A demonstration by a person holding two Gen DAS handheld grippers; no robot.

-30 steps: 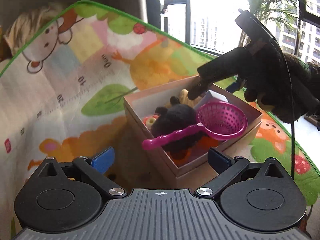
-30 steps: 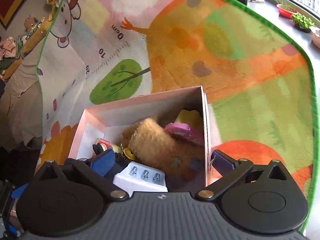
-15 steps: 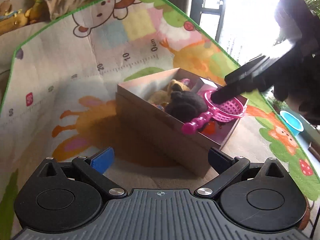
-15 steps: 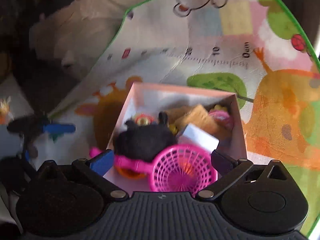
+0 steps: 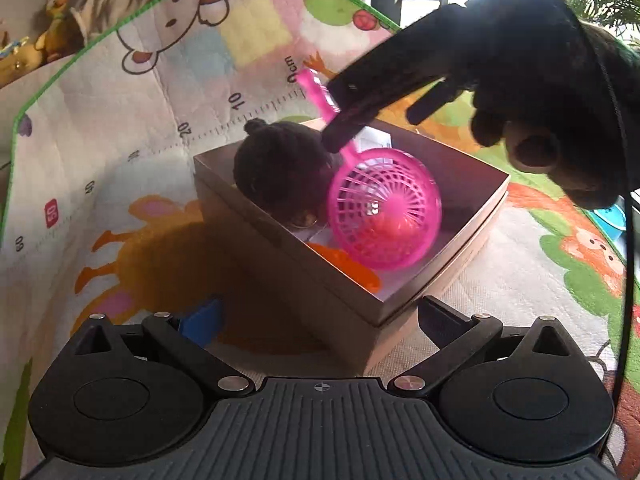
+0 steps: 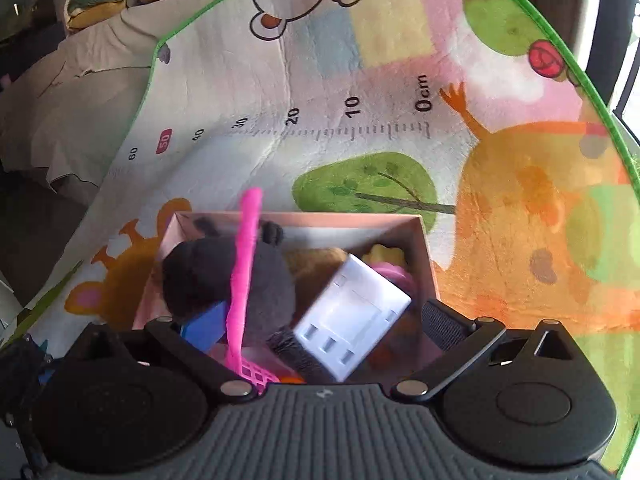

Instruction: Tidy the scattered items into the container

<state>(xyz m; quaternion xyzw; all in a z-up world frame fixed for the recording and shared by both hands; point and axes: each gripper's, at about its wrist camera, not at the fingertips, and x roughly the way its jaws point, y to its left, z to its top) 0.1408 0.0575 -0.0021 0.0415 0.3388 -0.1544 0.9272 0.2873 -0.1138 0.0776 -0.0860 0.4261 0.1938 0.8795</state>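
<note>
Tipped up since a moment ago, the pink strainer (image 5: 384,212) now stands handle-high in the cardboard box (image 5: 452,276) against the black plush toy (image 5: 280,176), near the right gripper (image 5: 372,114), both grippers' jaws spread, the left gripper (image 5: 320,320) empty.

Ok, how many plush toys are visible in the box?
2. A black plush lies in the box under the handle of the pink strainer; a tan plush peeks out beside it, behind the white tray. More may be buried.
</note>
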